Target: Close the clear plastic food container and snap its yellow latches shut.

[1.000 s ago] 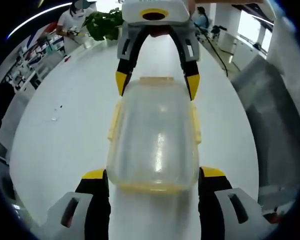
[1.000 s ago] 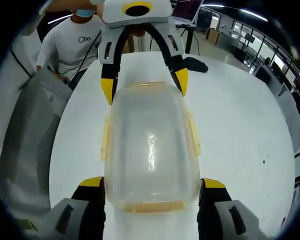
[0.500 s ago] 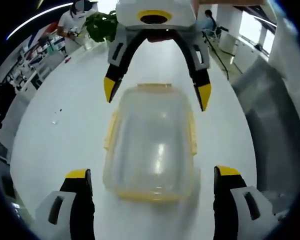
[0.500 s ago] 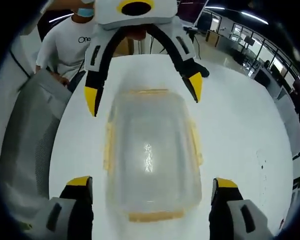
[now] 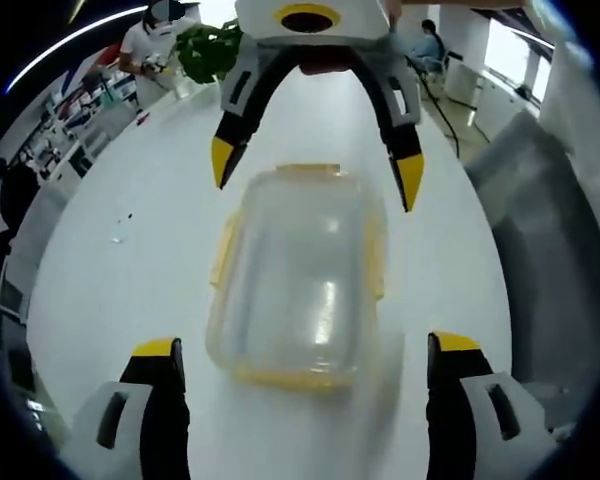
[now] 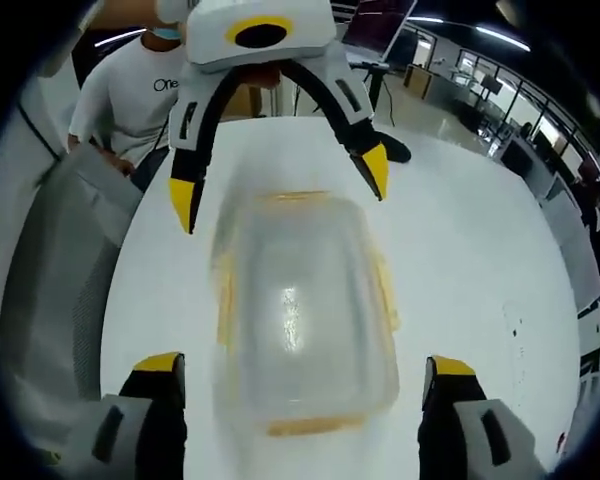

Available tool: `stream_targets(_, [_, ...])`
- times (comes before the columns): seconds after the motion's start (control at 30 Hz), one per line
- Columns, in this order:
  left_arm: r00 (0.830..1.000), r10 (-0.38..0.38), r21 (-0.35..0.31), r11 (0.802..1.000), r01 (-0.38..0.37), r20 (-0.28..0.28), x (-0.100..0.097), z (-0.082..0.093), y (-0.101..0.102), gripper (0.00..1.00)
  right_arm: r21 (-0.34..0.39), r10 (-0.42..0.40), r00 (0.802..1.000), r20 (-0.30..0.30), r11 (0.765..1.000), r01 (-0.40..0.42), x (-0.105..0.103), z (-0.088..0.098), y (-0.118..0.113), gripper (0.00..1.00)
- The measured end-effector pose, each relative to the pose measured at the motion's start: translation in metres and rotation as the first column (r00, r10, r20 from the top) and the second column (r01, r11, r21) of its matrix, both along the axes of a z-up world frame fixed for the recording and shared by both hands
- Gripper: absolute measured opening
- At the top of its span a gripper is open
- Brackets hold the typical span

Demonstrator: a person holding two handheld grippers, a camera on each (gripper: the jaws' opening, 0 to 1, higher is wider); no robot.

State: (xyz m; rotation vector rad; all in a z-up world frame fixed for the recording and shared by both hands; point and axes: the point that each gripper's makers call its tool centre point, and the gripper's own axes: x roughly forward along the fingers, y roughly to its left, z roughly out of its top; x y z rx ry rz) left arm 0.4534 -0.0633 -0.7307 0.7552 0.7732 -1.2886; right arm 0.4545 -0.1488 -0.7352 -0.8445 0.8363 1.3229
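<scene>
A clear plastic food container [image 5: 300, 270] with its lid on and yellow latches [image 5: 224, 250] along its sides lies on the white table [image 5: 130, 250]. My left gripper [image 5: 303, 348] stands open, its jaws wide of the container's near end and not touching it. Opposite, my right gripper [image 5: 315, 170] hangs open over the far end. In the right gripper view the same container [image 6: 300, 310] lies between my open right gripper [image 6: 300, 366] and the open left gripper [image 6: 280, 185].
A grey mesh chair [image 5: 550, 250] stands against the table's edge, also seen as the chair [image 6: 50, 290] at the left. A person in a white shirt [image 6: 140, 90] sits behind the table. A green plant [image 5: 208, 45] stands at the far end.
Both grippers, which stood tight against the container's ends a second ago, have opened wide and let go. The container stays on the table.
</scene>
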Motion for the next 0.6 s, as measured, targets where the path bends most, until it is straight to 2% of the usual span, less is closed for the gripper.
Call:
stream_targets(0.07, [1.000, 0.012, -0.023, 1.000, -0.012, -0.009, -0.003, 0.004, -0.002, 0.99, 0.017, -0.021, 1.000, -0.018, 1.000, 0.021, -0.002, 0.004, 0.000, 0.94])
stream_targets(0.17, [1.000, 0.020, -0.036, 0.999, -0.020, -0.012, -0.005, 0.006, -0.002, 0.99, 0.055, -0.064, 0.998, -0.029, 0.996, 0.065, -0.001, 0.010, 0.001, 0.95])
stream_targets(0.33, [0.998, 0.055, -0.070, 0.996, -0.056, -0.018, -0.008, 0.013, -0.005, 0.99, 0.080, -0.090, 0.996, -0.022, 0.993, 0.091, -0.006, 0.017, 0.000, 0.99])
stream_targets(0.6, [0.997, 0.078, -0.118, 0.990, -0.078, -0.010, -0.018, 0.023, -0.012, 0.99, 0.130, -0.118, 0.993, -0.016, 0.984, 0.119, -0.016, 0.027, 0.000, 0.99])
